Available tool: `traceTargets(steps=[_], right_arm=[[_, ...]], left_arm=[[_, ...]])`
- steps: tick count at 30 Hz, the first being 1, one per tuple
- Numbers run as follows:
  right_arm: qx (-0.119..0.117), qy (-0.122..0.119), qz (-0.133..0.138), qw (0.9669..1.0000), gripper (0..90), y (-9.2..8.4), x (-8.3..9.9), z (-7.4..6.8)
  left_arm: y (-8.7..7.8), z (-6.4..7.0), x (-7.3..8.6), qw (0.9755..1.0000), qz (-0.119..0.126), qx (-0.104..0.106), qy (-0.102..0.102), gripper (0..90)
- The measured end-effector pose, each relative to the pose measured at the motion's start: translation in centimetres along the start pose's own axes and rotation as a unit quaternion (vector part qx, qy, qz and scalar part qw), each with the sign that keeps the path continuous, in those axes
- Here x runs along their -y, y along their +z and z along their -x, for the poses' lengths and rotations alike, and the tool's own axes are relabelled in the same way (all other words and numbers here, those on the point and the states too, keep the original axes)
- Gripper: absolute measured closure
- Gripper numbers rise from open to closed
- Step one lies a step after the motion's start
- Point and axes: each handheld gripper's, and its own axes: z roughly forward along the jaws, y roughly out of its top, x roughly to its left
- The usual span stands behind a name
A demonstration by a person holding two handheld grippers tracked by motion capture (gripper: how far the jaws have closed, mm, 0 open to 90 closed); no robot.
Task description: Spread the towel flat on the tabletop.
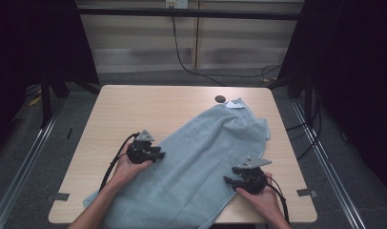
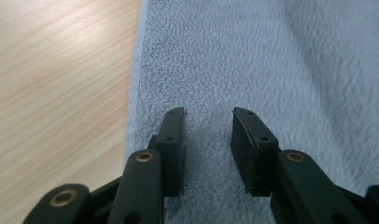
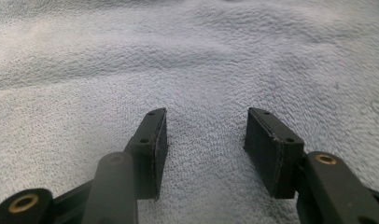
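Note:
A light blue towel (image 1: 196, 162) lies spread at a slant across the wooden table (image 1: 134, 105), from the near left corner to the far right, with a fold at its far end. My left gripper (image 1: 160, 155) rests at the towel's left edge, pointing right. In the left gripper view its jaws (image 2: 208, 112) stand open just above the towel (image 2: 225, 56), with the hem and bare table (image 2: 61, 70) to their left. My right gripper (image 1: 228, 180) sits over the towel's near right part, pointing left. Its jaws (image 3: 206, 112) are open above the flat terry cloth (image 3: 178, 56), gripping nothing.
A dark round hole (image 1: 220, 98) sits in the tabletop beside the towel's far corner, where a white label (image 1: 235, 105) shows. Black frame posts and cables stand on the grey floor around the table. The towel's near end hangs over the front edge.

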Motion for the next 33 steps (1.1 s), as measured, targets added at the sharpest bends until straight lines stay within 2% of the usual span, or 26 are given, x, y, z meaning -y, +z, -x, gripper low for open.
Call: traceTargets(steps=[1, 5, 9, 10, 13, 17, 21, 23, 25, 27, 29, 33], right_arm=[[0.001, 0.004, 0.001, 1.0000, 48.5, -0.3, 0.2, 0.2], [0.002, 0.016, -0.001, 0.9999, 48.5, -1.1, 0.9, 0.6], [0.006, 0.004, -0.004, 1.0000, 47.8, -1.3, 1.1, 0.1], [0.002, 0.003, -0.002, 1.0000, 47.3, -1.3, 1.2, 0.0], [-0.010, 0.000, -0.005, 0.9999, 46.0, -1.5, 1.3, -0.8], [-0.029, -0.017, -0.006, 0.9994, 44.7, -1.6, 1.4, -2.1], [-0.052, -0.036, -0.014, 0.9979, 42.9, -1.6, 1.4, -3.4], [-0.059, -0.035, -0.021, 0.9974, 42.8, -1.7, 1.2, -3.7], [-0.069, -0.032, -0.020, 0.9969, 42.8, -1.6, 0.9, -3.5], [-0.060, -0.022, -0.002, 0.9979, 43.5, -1.7, 0.4, -3.0], [-0.058, -0.006, 0.021, 0.9981, 45.0, -1.6, -0.4, -2.1], [-0.030, -0.004, 0.024, 0.9992, 47.4, -0.3, -2.1, -0.3]], left_arm=[[-0.4, 0.1, 0.3, 1.0000, -0.005, -0.001, 0.003, 65.0], [-2.2, 0.4, 2.3, 0.9999, 0.005, 0.007, -0.010, 65.0], [-4.4, 2.0, 4.3, 0.9999, 0.001, 0.013, -0.004, 65.1], [-5.0, 2.5, 4.8, 0.9998, -0.003, 0.019, 0.001, 65.0], [-6.6, 3.9, 6.3, 0.9996, -0.006, 0.028, -0.002, 65.0], [-8.7, 5.2, 8.1, 0.9983, -0.016, 0.051, -0.025, 65.0], [-10.0, 6.3, 9.3, 0.9969, -0.023, 0.070, -0.029, 65.1], [-9.9, 6.1, 9.1, 0.9954, -0.014, 0.087, -0.037, 64.4], [-9.3, 5.5, 8.0, 0.9944, -0.002, 0.099, -0.038, 63.7], [-8.3, 4.6, 6.2, 0.9961, 0.013, 0.084, -0.023, 63.0], [-6.8, 3.4, 4.2, 0.9964, 0.013, 0.077, -0.031, 62.8], [-3.0, 1.2, 0.7, 0.9976, 0.018, 0.058, -0.034, 62.8]])
